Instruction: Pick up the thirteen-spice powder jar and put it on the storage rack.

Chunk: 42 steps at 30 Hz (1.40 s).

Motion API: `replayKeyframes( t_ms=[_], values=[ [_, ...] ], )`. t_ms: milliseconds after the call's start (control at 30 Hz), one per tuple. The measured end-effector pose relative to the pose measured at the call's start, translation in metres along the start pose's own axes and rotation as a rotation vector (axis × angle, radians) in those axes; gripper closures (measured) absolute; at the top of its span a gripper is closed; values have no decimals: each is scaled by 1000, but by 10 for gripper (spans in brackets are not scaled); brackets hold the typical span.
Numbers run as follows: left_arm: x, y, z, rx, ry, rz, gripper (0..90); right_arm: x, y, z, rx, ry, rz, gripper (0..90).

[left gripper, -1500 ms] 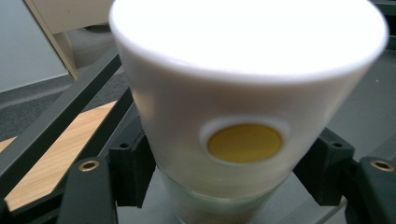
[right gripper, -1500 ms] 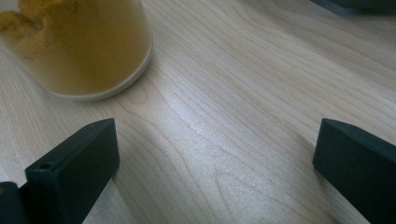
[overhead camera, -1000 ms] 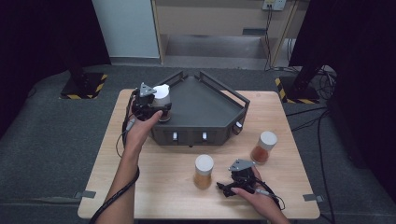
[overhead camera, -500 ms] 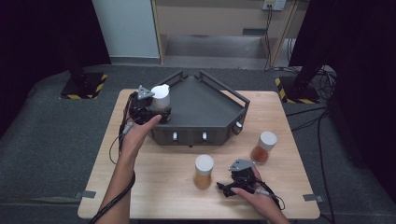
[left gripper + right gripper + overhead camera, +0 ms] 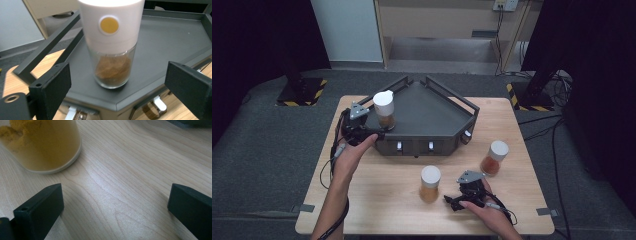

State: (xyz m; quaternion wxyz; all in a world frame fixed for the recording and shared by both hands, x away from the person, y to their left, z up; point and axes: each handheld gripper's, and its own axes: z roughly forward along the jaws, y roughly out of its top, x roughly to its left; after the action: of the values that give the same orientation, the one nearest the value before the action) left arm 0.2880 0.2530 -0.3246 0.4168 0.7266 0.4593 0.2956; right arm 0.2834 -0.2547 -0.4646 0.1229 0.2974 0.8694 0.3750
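High view: white-capped glass spice jar (image 5: 383, 110) upright on dark grey angular metal tray (image 5: 432, 112), left gripper (image 5: 364, 131) just beside. Left gripper view: jaws wide apart, jar between, apparently untouched. Right gripper view: right gripper (image 5: 112, 207) spread open over light wooden table (image 5: 130, 170), yellow-powder jar (image 5: 42, 142) near
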Motion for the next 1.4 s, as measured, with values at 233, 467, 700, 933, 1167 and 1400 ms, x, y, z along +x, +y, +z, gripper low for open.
replayKeyframes(
  t_ms=[233, 467, 700, 933, 1167, 1400],
  values=[
    [1, -10, -9, 3, -6, -7, 57, 0, 0, 0, 0, 0, 0, 6],
    [-3, -16, -12, 22, -21, 9, 54, 0, 0, 0, 0, 0, 0, 6],
    [-6, -25, -16, 36, -21, 21, 50, 0, 0, 0, 0, 0, 0, 6],
    [-4, -42, -19, 64, -20, 20, 50, 0, 0, 0, 0, 0, 0, 6],
    [-2, -57, -22, 92, -19, 16, 50, 0, 0, 0, 0, 0, 0, 6],
    [-4, -70, -22, 110, -22, 13, 50, 0, 0, 0, 0, 0, 0, 6]
  ],
)
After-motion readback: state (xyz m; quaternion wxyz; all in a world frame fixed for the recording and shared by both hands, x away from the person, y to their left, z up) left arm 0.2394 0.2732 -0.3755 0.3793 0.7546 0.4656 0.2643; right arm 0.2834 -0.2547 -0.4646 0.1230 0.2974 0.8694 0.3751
